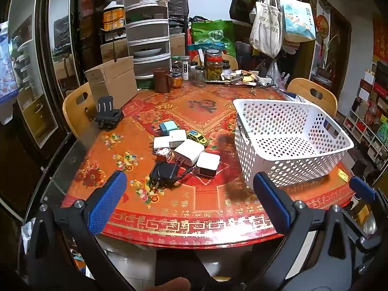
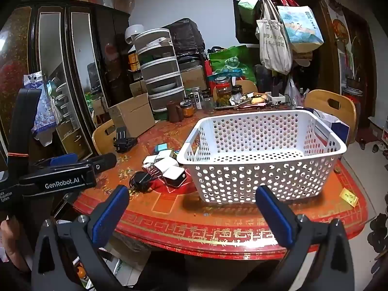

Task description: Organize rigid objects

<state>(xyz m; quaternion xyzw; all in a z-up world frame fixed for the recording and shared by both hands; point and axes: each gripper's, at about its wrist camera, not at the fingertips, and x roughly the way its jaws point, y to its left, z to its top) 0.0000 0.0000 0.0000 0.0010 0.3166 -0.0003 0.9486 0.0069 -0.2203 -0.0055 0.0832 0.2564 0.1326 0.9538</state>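
blue-padded fingers (image 1: 108, 201) of both grippers gape wide, holding nothing.

Both grippers back at table's near edge, jaws spread wide, nothing between them.

Left gripper (image 1: 189, 198): bare tablecloth (image 1: 169, 194) straight ahead of jaws, then charger pile (image 1: 184, 150) with black adapter (image 1: 163, 173) nearest. White basket (image 1: 288, 145) just beyond right jaw blocks that side.

Right gripper (image 2: 192, 212): basket wall directly ahead of jaws, open top reachable from above. Far rim crowded: jars (image 1: 214, 68), cardboard box (image 1: 111, 84).
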